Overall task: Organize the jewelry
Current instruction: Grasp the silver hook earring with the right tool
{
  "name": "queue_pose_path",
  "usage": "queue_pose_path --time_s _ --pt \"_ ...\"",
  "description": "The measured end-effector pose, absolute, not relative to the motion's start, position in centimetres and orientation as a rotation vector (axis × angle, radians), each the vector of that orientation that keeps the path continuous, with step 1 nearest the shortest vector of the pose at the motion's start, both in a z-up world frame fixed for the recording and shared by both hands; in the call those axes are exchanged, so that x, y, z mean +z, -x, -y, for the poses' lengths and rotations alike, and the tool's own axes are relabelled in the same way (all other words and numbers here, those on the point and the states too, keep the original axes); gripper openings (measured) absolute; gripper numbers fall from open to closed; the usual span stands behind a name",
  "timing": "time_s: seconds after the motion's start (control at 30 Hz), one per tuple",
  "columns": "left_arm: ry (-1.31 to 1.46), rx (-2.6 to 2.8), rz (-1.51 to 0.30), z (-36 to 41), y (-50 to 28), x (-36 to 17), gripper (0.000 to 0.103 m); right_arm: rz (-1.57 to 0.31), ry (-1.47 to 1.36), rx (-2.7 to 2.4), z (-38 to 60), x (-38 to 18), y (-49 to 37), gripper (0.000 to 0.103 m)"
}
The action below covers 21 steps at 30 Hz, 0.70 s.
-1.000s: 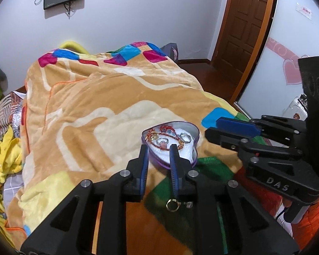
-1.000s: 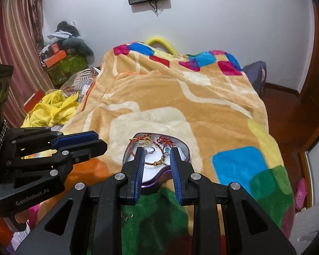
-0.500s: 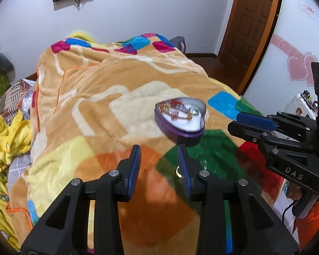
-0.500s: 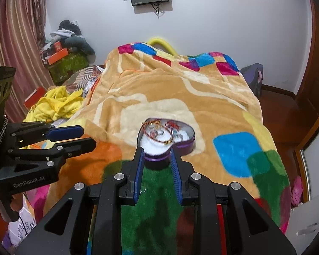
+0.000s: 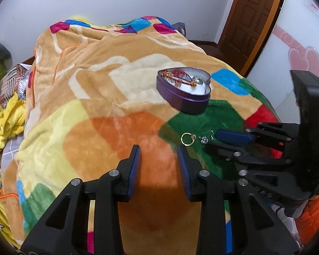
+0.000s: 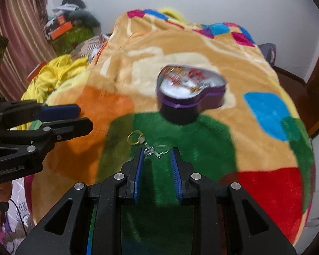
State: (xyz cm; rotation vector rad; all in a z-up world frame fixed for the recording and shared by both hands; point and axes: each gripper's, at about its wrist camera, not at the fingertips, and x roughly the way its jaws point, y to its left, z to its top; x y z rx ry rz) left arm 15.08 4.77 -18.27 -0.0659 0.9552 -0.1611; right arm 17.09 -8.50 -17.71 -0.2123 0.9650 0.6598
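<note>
A purple heart-shaped tin (image 5: pixel 184 97) (image 6: pixel 191 101) with red and gold chains and a ring inside sits on the blanket. Nearer to me, on the green patch, lie a gold ring (image 5: pixel 187 138) (image 6: pixel 135 137) and a small silver piece (image 5: pixel 205 139) (image 6: pixel 153 149). My left gripper (image 5: pixel 158 150) hovers open over the orange patch, left of the ring, nothing between its fingers. My right gripper (image 6: pixel 157 152) (image 5: pixel 231 140) is low over the green patch and open; the silver piece lies just at its fingertips, by the left finger, and the pads do not press on it.
A colourful fleece blanket (image 5: pixel 95 97) covers the whole bed. Yellow cloth (image 6: pixel 53 76) and clutter are piled at the bed's left side. A wooden door (image 5: pixel 251 17) stands at the back right and a wall with pink hearts (image 5: pixel 304 57) on the right.
Both grippers have drawn back from the tin and sunk toward the blanket. The left jaws have widened. The ring and silver piece now lie just ahead of the right fingertips.
</note>
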Motion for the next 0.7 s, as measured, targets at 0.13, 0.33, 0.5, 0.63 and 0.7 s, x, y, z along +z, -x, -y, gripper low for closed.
queue_pose_path --time_s 0.13,0.33,0.5,0.63,0.7 --pt "0.067 -0.166 -0.953 -4.8 -15.1 -18.4 0.034 -0.958 0.242 0.654 8.0 -18.4 -17.1 0.023" --pt "0.061 -0.185 -0.953 -4.5 -15.5 -18.4 0.035 -0.910 0.248 0.680 8.2 -18.4 -16.8 0.018" --pt "0.048 -0.204 -0.954 -3.7 -15.8 -18.6 0.035 -0.895 0.239 0.690 8.1 -18.5 -16.9 0.014" --pt "0.040 -0.224 -0.961 -3.0 -16.1 -18.8 0.035 -0.889 0.218 0.686 8.6 -18.3 -17.1 0.013" --pt "0.035 -0.238 -0.967 -2.7 -16.4 -18.9 0.035 -0.883 0.211 0.678 8.9 -18.1 -17.1 0.013"
